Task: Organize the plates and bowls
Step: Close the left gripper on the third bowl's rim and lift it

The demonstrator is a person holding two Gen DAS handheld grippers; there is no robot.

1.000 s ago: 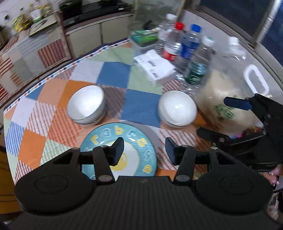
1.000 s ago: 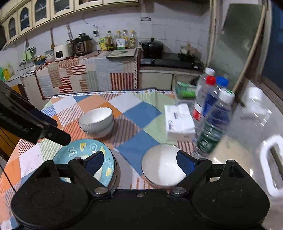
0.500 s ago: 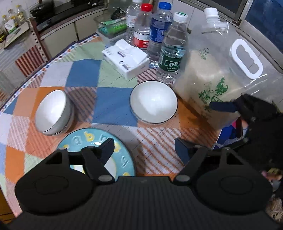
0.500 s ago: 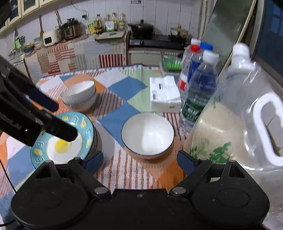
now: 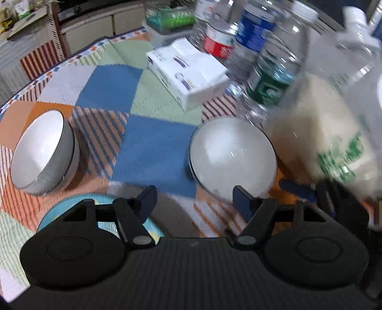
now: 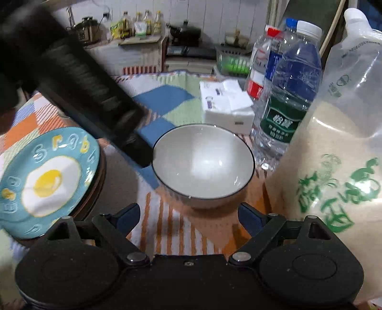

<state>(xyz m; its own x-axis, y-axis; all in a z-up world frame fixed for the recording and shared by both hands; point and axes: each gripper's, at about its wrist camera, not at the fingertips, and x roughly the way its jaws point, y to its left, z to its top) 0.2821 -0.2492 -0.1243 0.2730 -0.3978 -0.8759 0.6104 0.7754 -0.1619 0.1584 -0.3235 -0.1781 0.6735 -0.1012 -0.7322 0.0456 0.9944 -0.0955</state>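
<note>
The right gripper (image 6: pixel 188 215) was spread wide and held nothing; a white bowl (image 6: pixel 203 164) sat on the tablecloth (image 6: pixel 167 229) just beyond its fingertips, centred between them but not touched. The left gripper (image 5: pixel 194 196) was likewise spread apart and empty. From its camera the same bowl (image 5: pixel 232 158) lay just ahead and to the right, close to the right fingertip; whether that tip touched the rim could not be told, as the view was blurred.

To the left of the bowl, a blue plate (image 6: pixel 45 181) with a fried-egg picture rested on a dark base. In the left wrist view, only a sliver of the plate (image 5: pixel 105 223) showed behind the left finger. Farther left sat what looked like two white bowls nested (image 5: pixel 44 152), well apart from both grippers. That made one single bowl, one nested pair and one plate.

To the right of the single bowl stood a clear bag of rice (image 6: pixel 334 167), close beside it. Behind the bowl stood three water bottles: a green-labelled one (image 6: pixel 286 105) nearest, then a blue-capped one (image 6: pixel 290 22) and a red-capped one (image 6: pixel 259 69). One white tissue pack (image 6: pixel 225 105) lay beyond the bowl, beside the bottles. At the far edge a green basket (image 6: pixel 232 64) sat.
</note>
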